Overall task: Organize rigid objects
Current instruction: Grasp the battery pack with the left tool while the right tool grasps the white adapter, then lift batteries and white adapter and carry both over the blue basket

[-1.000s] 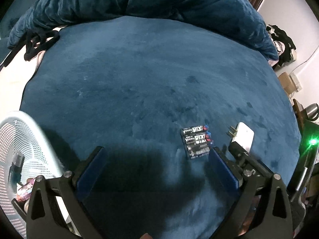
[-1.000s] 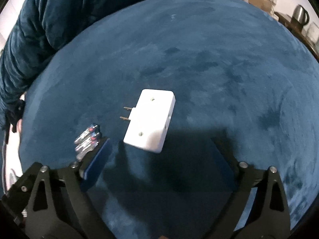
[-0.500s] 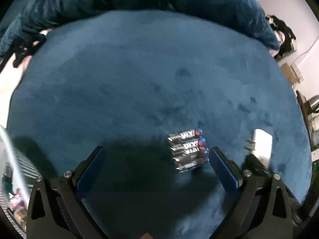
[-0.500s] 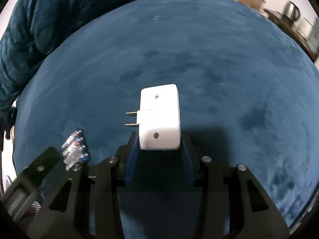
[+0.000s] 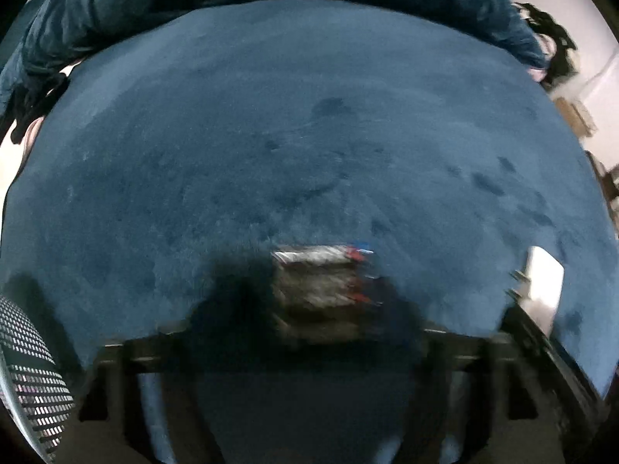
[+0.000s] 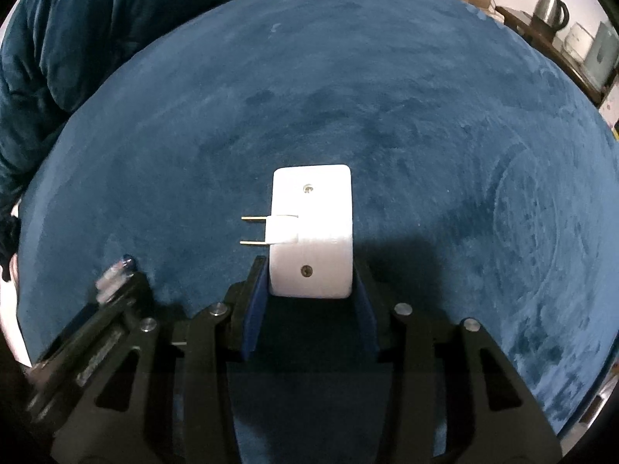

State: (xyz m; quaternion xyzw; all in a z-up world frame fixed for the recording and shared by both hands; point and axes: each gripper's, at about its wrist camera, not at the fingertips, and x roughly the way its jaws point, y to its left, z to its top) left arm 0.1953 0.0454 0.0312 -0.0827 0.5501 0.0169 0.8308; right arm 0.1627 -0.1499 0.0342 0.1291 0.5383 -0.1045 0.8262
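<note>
We have the right gripper (image 6: pixel 309 282) clamped on the near end of the white plug adapter (image 6: pixel 311 228), blue pads (image 6: pixel 253 309) pressed to its two sides, brass prongs (image 6: pixel 253 231) poking out to the left. Only the near part sits between the pads, so the far end overhangs; a quick swing could let it pivot or slip out.

On the left gripper (image 5: pixel 321 309) the picture is smeared with motion. The battery pack (image 5: pixel 321 282) sits right at its tips, on or just above the blue blanket (image 5: pixel 309 135), but we cannot tell whether those fingers are shut on it or still apart. If they close off-centre, the shrink-wrapped pack could skid across the plush pile or twist in the grip.

Further out, the two tools work close together: the adapter shows just right of the batteries (image 5: pixel 543 282), so a careless sweep could knock them together. At the near left, the white mesh basket (image 5: pixel 27 379) looks the likely drop spot, and a rushed release could miss its rim.
</note>
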